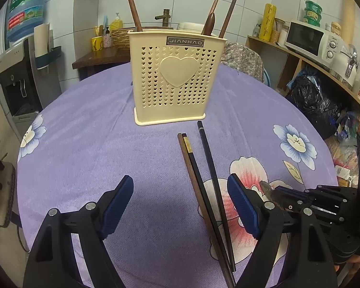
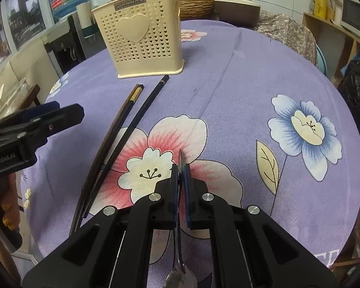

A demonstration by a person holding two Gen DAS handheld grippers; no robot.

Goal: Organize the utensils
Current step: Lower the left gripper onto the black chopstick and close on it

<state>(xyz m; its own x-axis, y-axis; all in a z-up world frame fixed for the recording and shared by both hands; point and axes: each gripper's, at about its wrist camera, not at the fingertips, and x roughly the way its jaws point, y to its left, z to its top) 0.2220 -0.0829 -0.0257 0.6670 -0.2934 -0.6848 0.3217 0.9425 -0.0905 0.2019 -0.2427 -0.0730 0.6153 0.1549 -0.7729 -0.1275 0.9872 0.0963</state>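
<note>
- Right now the right gripper (image 2: 182,168) is clamped on a thin metal spoon (image 2: 180,273), bowl toward the camera.
- Left gripper (image 1: 180,196) gapes, holding nothing.
- Three dark chopsticks (image 1: 201,187) lie on the purple floral tablecloth (image 1: 84,144), near the cream perforated plastic utensil holder (image 1: 175,76).

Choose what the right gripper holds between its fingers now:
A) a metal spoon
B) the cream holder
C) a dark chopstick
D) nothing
A: in the right wrist view the right gripper is shut on the handle of a metal spoon, whose bowl shows below the jaws.
</note>
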